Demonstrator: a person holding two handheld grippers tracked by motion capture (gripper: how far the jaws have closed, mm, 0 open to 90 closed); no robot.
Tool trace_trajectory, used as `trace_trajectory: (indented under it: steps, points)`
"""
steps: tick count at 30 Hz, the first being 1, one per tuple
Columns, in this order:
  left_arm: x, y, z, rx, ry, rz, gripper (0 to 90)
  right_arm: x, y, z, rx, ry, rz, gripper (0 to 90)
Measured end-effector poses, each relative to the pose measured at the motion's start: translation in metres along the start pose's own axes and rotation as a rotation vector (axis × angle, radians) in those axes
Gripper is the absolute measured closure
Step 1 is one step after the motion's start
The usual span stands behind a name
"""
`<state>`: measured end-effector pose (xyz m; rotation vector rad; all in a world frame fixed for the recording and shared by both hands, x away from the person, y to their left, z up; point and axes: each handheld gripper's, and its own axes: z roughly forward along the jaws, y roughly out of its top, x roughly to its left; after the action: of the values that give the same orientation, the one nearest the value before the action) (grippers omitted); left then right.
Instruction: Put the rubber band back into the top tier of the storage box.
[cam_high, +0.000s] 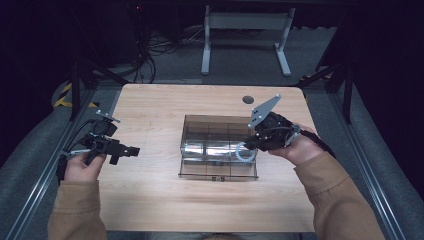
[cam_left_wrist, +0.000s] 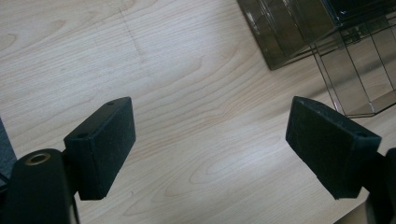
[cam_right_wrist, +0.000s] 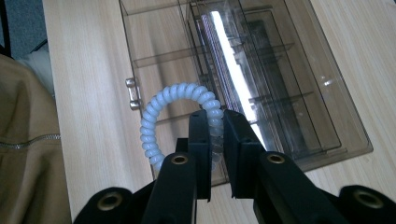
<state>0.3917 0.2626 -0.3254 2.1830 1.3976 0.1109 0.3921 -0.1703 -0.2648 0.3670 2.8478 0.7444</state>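
- Coil (cam_right_wrist: 161, 119) — pale blue spiral ring, pinched between the jaws of the right gripper (cam_right_wrist: 215, 122); held over the near right part of the box (cam_high: 218, 150), its loop hanging toward the person's side.
- Box — clear smoky plastic, divided into compartments, lid open, latch (cam_right_wrist: 132, 93) on the near edge; sits mid-table (cam_high: 150, 105).
- Left gripper (cam_high: 131, 150) — jaws wide apart, nothing between them; held just above bare wood, well left of the box.
- Sleeves (cam_high: 335, 195) — tan, at the near edge.
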Motion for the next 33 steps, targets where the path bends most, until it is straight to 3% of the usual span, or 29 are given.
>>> trace_trajectory:
  steps: [11, 21, 26, 33]
  points:
    - [-0.002, 0.0, -0.001, -0.003, -0.017, 0.009, 16.5, 0.0, 0.015, 0.008, 0.004, 0.008, -0.002, 81.7]
    - [-0.006, 0.0, -0.002, -0.013, 0.008, 0.044, 16.5, 0.0, 0.027, 0.016, -0.006, 0.015, -0.009, 81.7]
    - [-0.005, 0.0, -0.003, -0.028, -0.003, 0.037, 16.5, 0.001, 0.034, 0.023, -0.006, 0.027, -0.01, 81.7]
    - [-0.005, 0.0, -0.003, -0.013, -0.004, 0.037, 16.5, 0.004, 0.041, 0.035, -0.003, 0.034, -0.018, 81.7]
